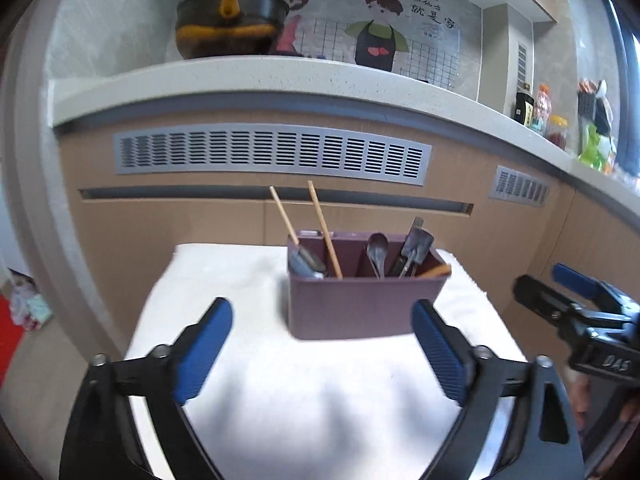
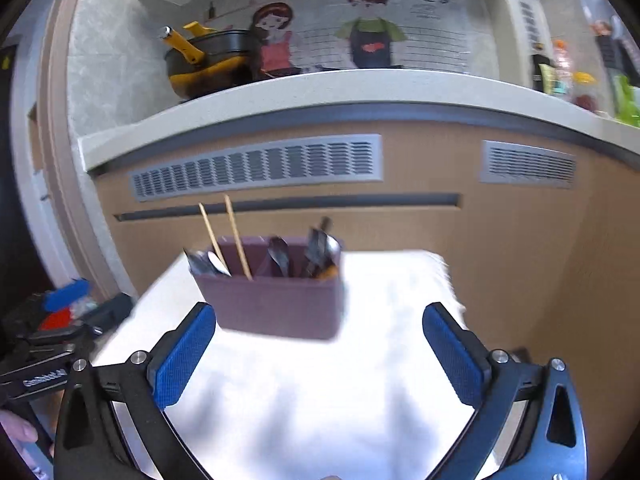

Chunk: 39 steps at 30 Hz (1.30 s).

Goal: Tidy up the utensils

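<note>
A dark purple utensil holder (image 1: 360,300) stands on a white cloth-covered table (image 1: 304,392). It holds two wooden chopsticks (image 1: 325,232), a metal spoon (image 1: 377,252), dark spatula-like utensils (image 1: 416,246) and a wooden handle (image 1: 436,270). My left gripper (image 1: 322,350) is open and empty, just in front of the holder. In the right wrist view the holder (image 2: 276,304) sits ahead and left; my right gripper (image 2: 320,356) is open and empty. The right gripper also shows at the right edge of the left wrist view (image 1: 560,292); the left gripper appears at the left edge of the right wrist view (image 2: 68,320).
Behind the table is a wooden cabinet front with grey vents (image 1: 272,152) under a pale countertop (image 1: 280,72). A black and yellow pot (image 1: 228,24) stands on it at left, bottles and jars (image 1: 540,112) at right.
</note>
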### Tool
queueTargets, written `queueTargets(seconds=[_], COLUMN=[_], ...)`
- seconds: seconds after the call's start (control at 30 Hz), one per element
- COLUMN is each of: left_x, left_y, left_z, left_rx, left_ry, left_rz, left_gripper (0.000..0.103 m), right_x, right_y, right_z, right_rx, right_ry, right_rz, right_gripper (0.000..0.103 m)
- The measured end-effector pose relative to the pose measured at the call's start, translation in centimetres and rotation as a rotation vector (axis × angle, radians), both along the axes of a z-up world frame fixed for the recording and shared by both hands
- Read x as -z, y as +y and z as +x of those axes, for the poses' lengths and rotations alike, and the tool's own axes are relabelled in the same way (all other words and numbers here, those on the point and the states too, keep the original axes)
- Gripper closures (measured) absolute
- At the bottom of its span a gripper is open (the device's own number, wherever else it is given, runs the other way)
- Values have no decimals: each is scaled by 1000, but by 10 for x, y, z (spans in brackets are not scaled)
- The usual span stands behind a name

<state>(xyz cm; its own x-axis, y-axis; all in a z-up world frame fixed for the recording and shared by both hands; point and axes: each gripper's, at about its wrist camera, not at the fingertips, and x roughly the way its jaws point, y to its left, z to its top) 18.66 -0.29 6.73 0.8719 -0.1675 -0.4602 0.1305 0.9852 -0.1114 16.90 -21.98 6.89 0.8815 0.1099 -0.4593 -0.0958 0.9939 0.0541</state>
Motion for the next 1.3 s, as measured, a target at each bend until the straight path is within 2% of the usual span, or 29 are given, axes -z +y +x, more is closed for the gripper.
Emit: queueTargets(seconds=[0.1,0.2,0.3,0.43,0.53,0.7,1.3], left_x=[2,5,11,22,26,24,23], left_y=[-5,-10,-13,-11,-11,-19,-19], left_z=[-36,-64,-87,-106,-114,-120,-121], left_rx=[-54,-88,-82,-80,-79,-61,-44], left_ry=[-63,-107,-92,-48,-27,-25,-9], left_rz=[56,103,129,97,80,96,77], left_gripper=[0,0,0,0,0,0,0], right_x=[9,19,22,22,25,27,31], right_y=[2,2,1,-4,-3,5,4], right_z=[-26,-53,-71,-89,-98,-107,-108], right_rx=[54,76,104,134,118,109,89], right_ry=[17,28,24,7,10,-7,11], right_rz=[-49,-78,-78,-69,-57,-106,-83], right_gripper=[0,0,0,0,0,0,0])
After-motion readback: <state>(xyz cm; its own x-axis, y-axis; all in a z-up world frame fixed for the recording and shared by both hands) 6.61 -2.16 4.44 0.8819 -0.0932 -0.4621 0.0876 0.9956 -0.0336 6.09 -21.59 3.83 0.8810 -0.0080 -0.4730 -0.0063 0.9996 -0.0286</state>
